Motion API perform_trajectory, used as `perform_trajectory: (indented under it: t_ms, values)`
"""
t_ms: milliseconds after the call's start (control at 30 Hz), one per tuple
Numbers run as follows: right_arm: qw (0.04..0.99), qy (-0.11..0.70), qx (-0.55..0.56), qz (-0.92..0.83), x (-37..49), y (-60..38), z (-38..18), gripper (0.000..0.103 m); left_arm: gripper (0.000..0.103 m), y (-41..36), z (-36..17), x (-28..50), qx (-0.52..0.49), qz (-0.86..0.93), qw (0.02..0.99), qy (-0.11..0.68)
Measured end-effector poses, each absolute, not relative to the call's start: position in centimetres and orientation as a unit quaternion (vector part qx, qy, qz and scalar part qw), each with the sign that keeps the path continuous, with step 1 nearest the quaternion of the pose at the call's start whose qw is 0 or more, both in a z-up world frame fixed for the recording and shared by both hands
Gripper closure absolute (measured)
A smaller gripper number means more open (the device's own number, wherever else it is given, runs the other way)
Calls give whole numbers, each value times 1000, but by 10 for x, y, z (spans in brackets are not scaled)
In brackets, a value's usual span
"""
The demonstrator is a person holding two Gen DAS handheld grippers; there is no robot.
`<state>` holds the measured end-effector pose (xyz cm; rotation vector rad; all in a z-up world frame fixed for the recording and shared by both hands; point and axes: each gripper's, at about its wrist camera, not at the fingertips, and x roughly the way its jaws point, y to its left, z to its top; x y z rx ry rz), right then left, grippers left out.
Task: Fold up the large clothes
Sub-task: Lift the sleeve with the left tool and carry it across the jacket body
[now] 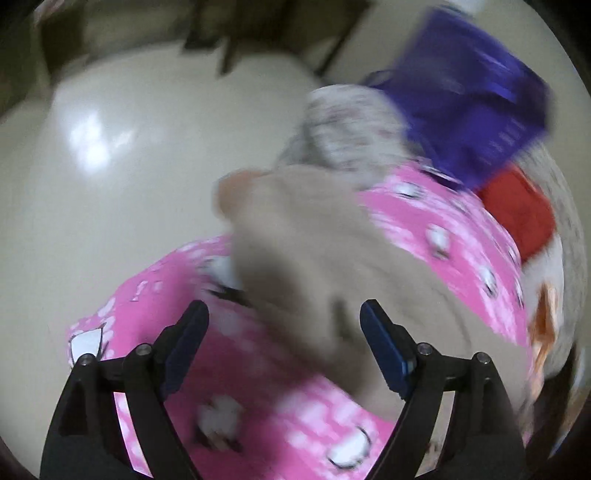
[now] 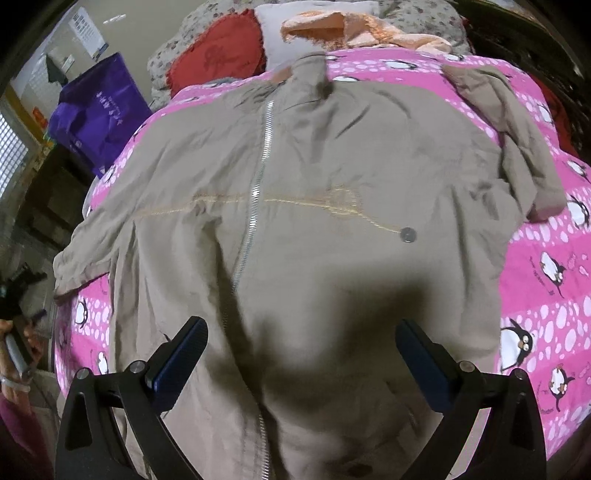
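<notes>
A beige zip-up jacket lies front up on a pink penguin bedspread. Its zipper runs down the middle. One sleeve reaches the bed's left edge, and the other sleeve lies crumpled at the upper right. My right gripper hovers open over the jacket's lower front, with nothing between its fingers. The left wrist view is blurred: my left gripper stands open above part of the jacket near the edge of the bedspread, its pads holding nothing.
A red cushion, a white pillow and an orange cloth lie at the bed's head. A purple bag stands left of the bed. Cream floor lies beyond the bed edge. A person's hand shows at far left.
</notes>
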<state>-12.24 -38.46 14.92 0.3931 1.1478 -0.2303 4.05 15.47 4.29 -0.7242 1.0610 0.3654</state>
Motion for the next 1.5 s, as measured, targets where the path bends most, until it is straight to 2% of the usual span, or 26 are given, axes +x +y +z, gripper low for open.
perform_trajectory:
  t_ms: [67, 233, 267, 300, 333, 367, 400, 433, 533, 667, 800, 933, 1000, 1067, 1100, 1200, 1367, 1500]
  values:
    - [815, 543, 170, -105, -118, -376, 148, 1, 19, 175, 23, 44, -364, 192, 772, 485]
    - [812, 559, 136, -94, -111, -358, 147, 1, 16, 172, 2, 74, -344, 178, 778, 494]
    - [812, 560, 131, -96, -110, -357, 147, 1, 24, 173, 6, 74, -353, 182, 785, 475]
    - [813, 560, 128, -97, -109, -356, 147, 1, 38, 175, 13, 72, -362, 182, 794, 453]
    - [814, 559, 127, -98, -109, -355, 148, 1, 77, 177, 18, 71, -360, 181, 802, 441]
    - [815, 557, 128, -98, -109, -356, 149, 1, 90, 173, 29, 72, -335, 199, 811, 437]
    - [815, 556, 127, -97, -110, -356, 150, 1, 92, 170, 38, 69, -319, 206, 821, 426]
    - [816, 556, 127, -97, -110, -357, 151, 1, 101, 166, 47, 69, -308, 196, 834, 413]
    - [817, 554, 125, -99, -111, -362, 151, 1, 103, 132, 86, 63, -266, 137, 871, 389]
    - [814, 549, 155, -111, -115, -378, 147, 1, 103, 69, 139, 54, -241, 33, 901, 359]
    - [821, 530, 171, -125, -124, -394, 154, 1, 103, -36, 192, 38, -183, -105, 918, 336]
    - [820, 526, 185, -132, -133, -405, 157, 1, 103, -92, 196, 36, -177, -157, 902, 361]
    - [820, 525, 187, -132, -137, -406, 158, 1, 90, -90, 184, 41, -183, -144, 893, 386]
    - [818, 528, 188, -128, -139, -406, 157, 1, 30, -70, 169, 42, -195, -113, 887, 404]
    - [817, 529, 189, -127, -139, -407, 156, 1, 24, -48, 159, 41, -221, -88, 882, 407]
    - [813, 534, 196, -128, -139, -408, 149, 1, 20, 13, 131, 35, -268, -9, 869, 416]
    - [807, 544, 195, -123, -131, -401, 142, 1, 20, 130, 67, 40, -341, 118, 809, 463]
    - [807, 553, 175, -113, -122, -386, 140, 1, 20, 175, 21, 57, -394, 130, 772, 481]
